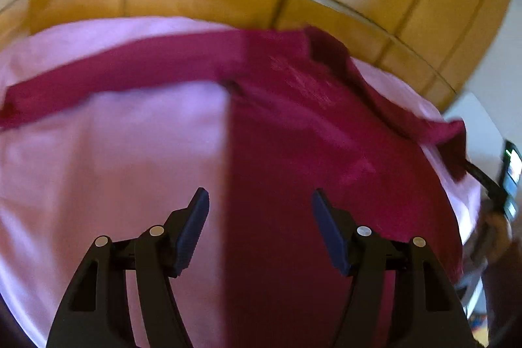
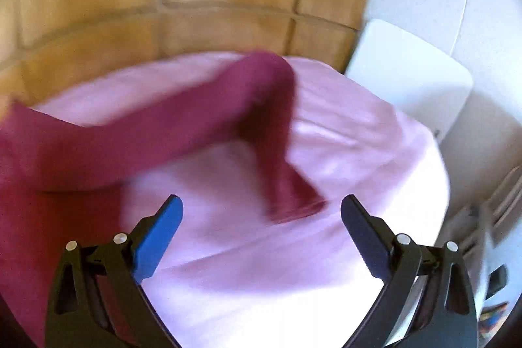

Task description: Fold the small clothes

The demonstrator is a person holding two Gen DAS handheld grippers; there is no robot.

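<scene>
Both sets of fingers stand apart and empty: the left gripper (image 1: 260, 201) gapes moderately above the straight side edge of the maroon garment (image 1: 293, 136), and the right gripper (image 2: 261, 207) gapes wider over bare pink sheet (image 2: 261, 266), just short of a bent sleeve (image 2: 280, 152). The garment lies spread on the sheet-covered bed, its other sleeve stretched sideways. By my reading the sleeve-folding step is underway, so the next move calls for pinching a cuff and laying it across the body.
</scene>
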